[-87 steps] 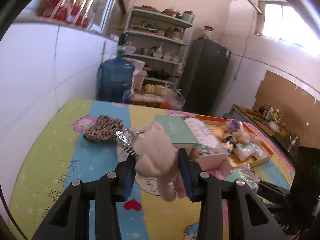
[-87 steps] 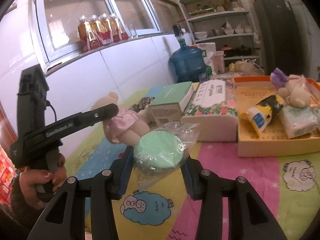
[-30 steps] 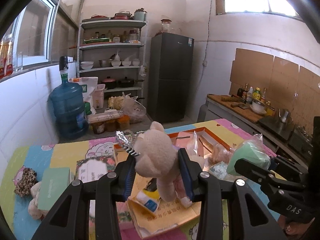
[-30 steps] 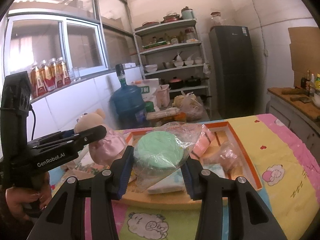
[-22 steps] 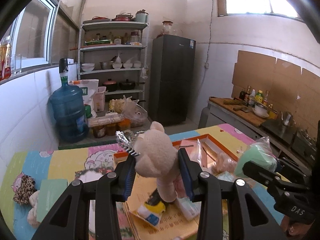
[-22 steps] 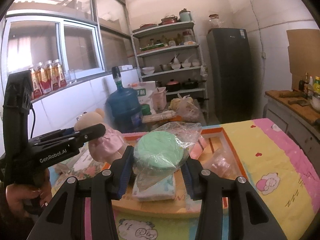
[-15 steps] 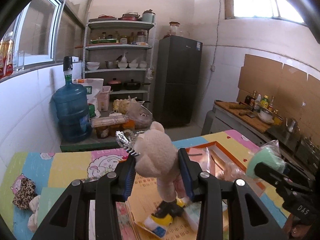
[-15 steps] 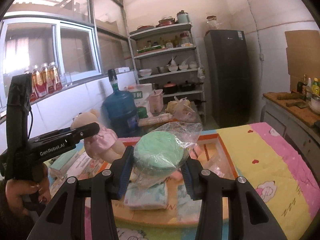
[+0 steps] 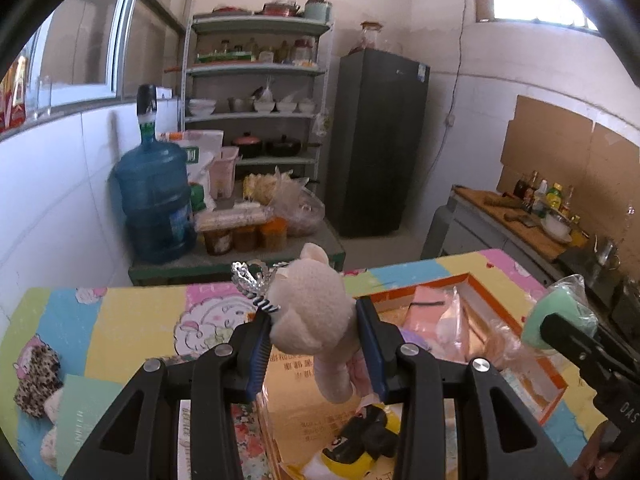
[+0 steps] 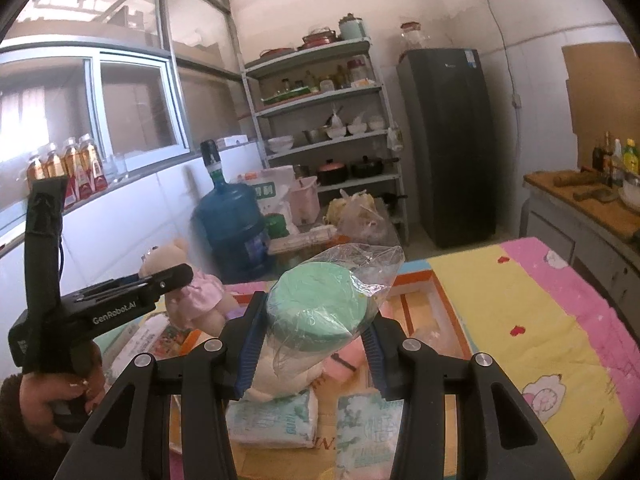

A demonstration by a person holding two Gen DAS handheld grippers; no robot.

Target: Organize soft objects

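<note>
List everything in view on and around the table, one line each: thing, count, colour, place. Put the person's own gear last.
teddy bear: one, beige with pink dress, clamped in the left gripper above the box
bagged green pad: one, mint green in clear plastic, clamped in the right gripper above the box
orange box: one, orange rim, open on the table, holding soft packs
tissue packs: two, white and green, in the box's near end
leopard pouch: one, brown spotted, table's left edge
table cover: one, yellow, pink and blue cartoon print
water jug: one, blue, beyond the table by the wall
fridge: one, dark, back wall
shelf unit: one, grey, holding crockery
left gripper: black, blue pads
right gripper: black, blue pads
hand: one, on the left gripper's handle
</note>
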